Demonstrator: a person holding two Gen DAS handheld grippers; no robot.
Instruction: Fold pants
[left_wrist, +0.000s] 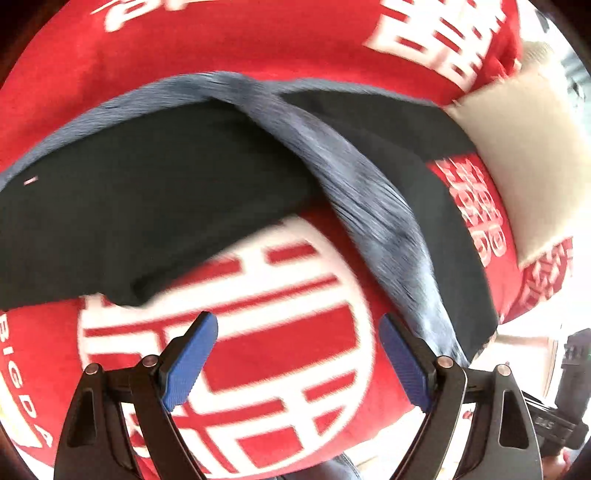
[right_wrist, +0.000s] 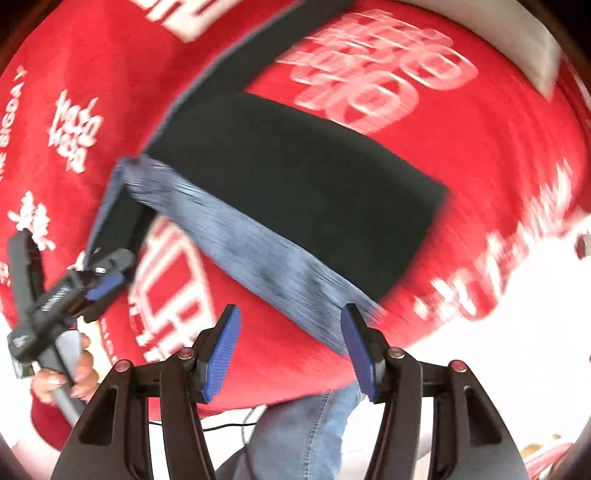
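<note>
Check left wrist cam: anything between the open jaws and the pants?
Only bare red blanket between the left gripper and the dark pants, per the left wrist view.

Black two-finger grippers with blue ribbed pads.
Left gripper (left_wrist: 298, 360) and right gripper (right_wrist: 290, 353) show metal pivot pins; bare hand (right_wrist: 70, 376), blue jeans (right_wrist: 306, 428).

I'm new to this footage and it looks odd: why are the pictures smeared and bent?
Left wrist view: motion blur streaks the dark grey-lined pants; the red patterned blanket bulges from fisheye distortion. Right wrist view: same smear, with overexposed white glare at lower right.
</note>
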